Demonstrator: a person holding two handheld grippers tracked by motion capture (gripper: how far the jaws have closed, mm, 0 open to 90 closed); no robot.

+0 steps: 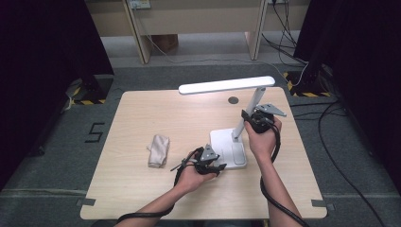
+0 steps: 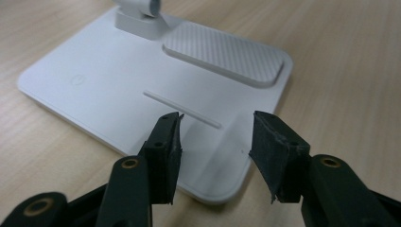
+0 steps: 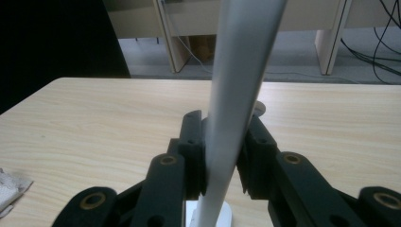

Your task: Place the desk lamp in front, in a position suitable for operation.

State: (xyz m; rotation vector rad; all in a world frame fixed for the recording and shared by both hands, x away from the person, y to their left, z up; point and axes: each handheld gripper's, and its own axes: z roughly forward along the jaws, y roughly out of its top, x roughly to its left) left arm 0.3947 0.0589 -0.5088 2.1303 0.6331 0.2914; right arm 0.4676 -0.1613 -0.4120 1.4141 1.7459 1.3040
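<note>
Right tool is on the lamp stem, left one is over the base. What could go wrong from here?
1. The right tool is clamped on the smooth, leaning lamp stem; the pads could slide along it if the stem is pulled.
2. The left tool hovers open over the lamp base without pressing it, so the base may lift or skid on the table.
3. The long lamp head overhangs to one side, so turning the stem could tip the lamp.
</note>
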